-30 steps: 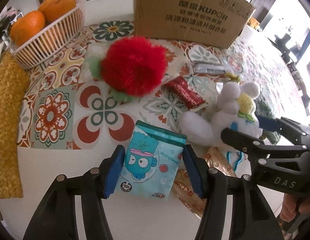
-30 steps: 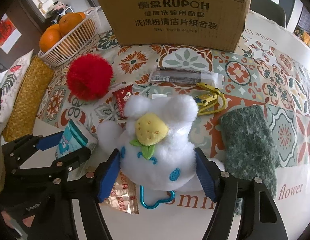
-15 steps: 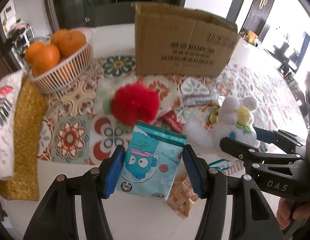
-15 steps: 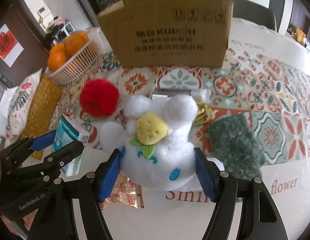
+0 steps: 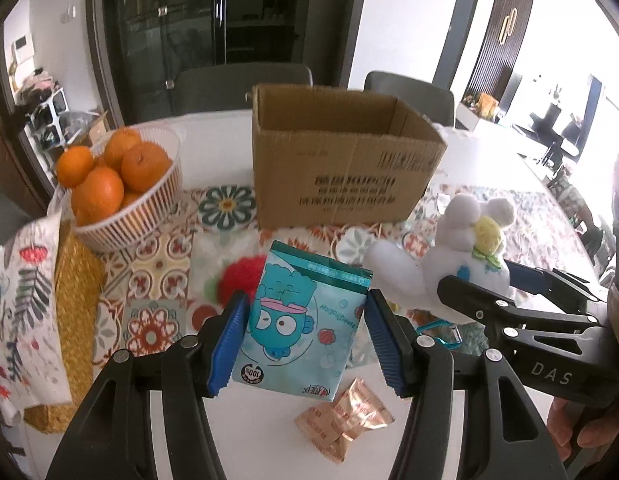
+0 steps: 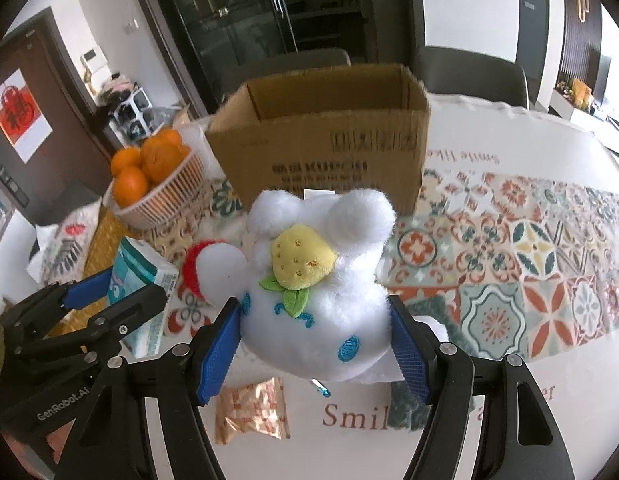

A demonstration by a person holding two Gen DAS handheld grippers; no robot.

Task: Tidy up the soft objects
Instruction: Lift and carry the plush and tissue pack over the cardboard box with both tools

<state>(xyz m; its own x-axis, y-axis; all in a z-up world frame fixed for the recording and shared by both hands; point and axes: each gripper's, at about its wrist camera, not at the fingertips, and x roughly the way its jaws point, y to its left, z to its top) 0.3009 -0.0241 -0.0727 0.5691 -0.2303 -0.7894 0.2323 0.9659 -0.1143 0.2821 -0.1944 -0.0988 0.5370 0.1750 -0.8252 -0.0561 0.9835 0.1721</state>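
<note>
My left gripper (image 5: 307, 342) is shut on a blue tissue pack (image 5: 303, 320) with a cartoon fish face, held high above the table. My right gripper (image 6: 315, 350) is shut on a white plush toy (image 6: 313, 284) with a yellow strawberry, also lifted; the plush shows in the left wrist view (image 5: 465, 248) too. An open cardboard box (image 5: 341, 156) stands behind, its inside partly visible (image 6: 329, 96). A red fluffy pom-pom (image 5: 241, 276) lies on the patterned cloth below, mostly hidden by the pack. A green fuzzy cloth (image 6: 405, 408) lies under the right gripper.
A white basket of oranges (image 5: 121, 188) stands at the back left, next to a woven yellow mat (image 5: 73, 292) and a floral cushion (image 5: 21, 304). Copper snack packets (image 5: 345, 424) lie on the white table near the front edge. Chairs stand behind the box.
Both grippers have risen with their loads, so the table and box look farther away and the box's open top has come into view.
</note>
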